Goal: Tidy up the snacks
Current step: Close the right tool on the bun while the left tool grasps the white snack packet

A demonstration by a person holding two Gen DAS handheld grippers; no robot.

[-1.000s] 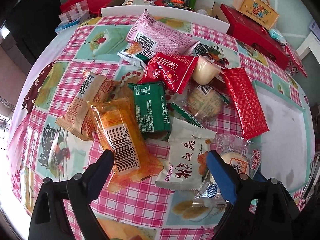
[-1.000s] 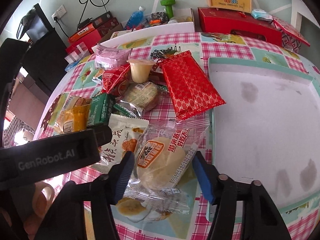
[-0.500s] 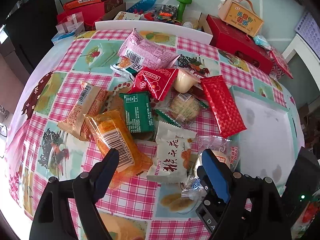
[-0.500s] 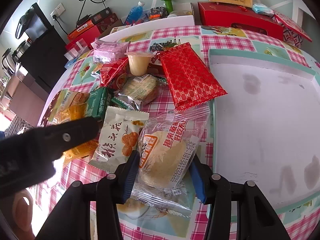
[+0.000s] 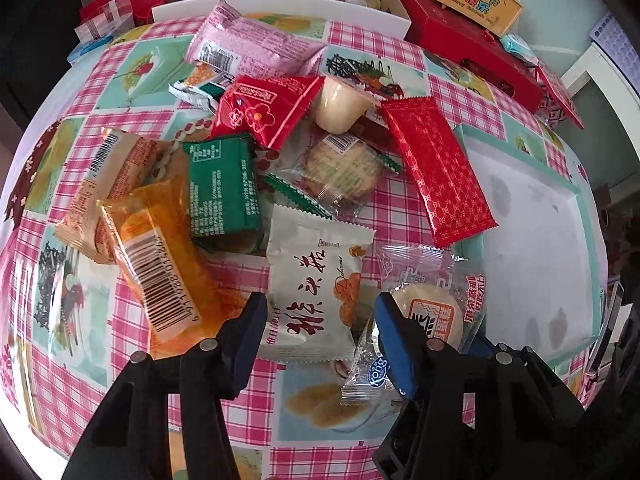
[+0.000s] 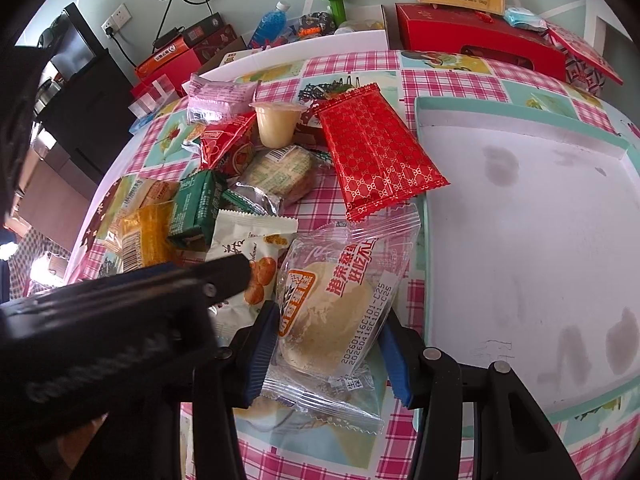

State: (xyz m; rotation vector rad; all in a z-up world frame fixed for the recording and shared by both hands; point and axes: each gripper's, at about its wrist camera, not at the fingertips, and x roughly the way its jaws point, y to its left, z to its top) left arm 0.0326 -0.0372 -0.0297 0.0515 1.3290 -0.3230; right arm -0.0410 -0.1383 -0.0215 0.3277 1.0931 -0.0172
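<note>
A pile of wrapped snacks lies on the pink checked tablecloth [image 5: 120, 60]. My left gripper [image 5: 320, 324] is open, its fingers on either side of a white packet with an orange picture [image 5: 316, 292]. My right gripper [image 6: 332, 344] is open around a clear-wrapped pale bun [image 6: 340, 304], its jaws close to both sides of the wrapper; the bun also shows in the left wrist view [image 5: 432, 312]. A long red packet [image 6: 372, 156], a green packet [image 5: 222, 192], an orange packet [image 5: 160, 268] and a jelly cup [image 5: 340, 106] lie in the pile.
A white tray with a teal rim [image 6: 540, 220] sits at the right of the pile. Red boxes [image 6: 476, 40], a blue bottle [image 6: 272, 20] and a green dumbbell [image 6: 336, 2] stand behind the table. The left gripper's body [image 6: 100, 332] crosses the right wrist view.
Both grippers have moved forward and down toward the table. The left gripper now straddles the white packet. The right gripper's jaws have come in closer around the bun.
</note>
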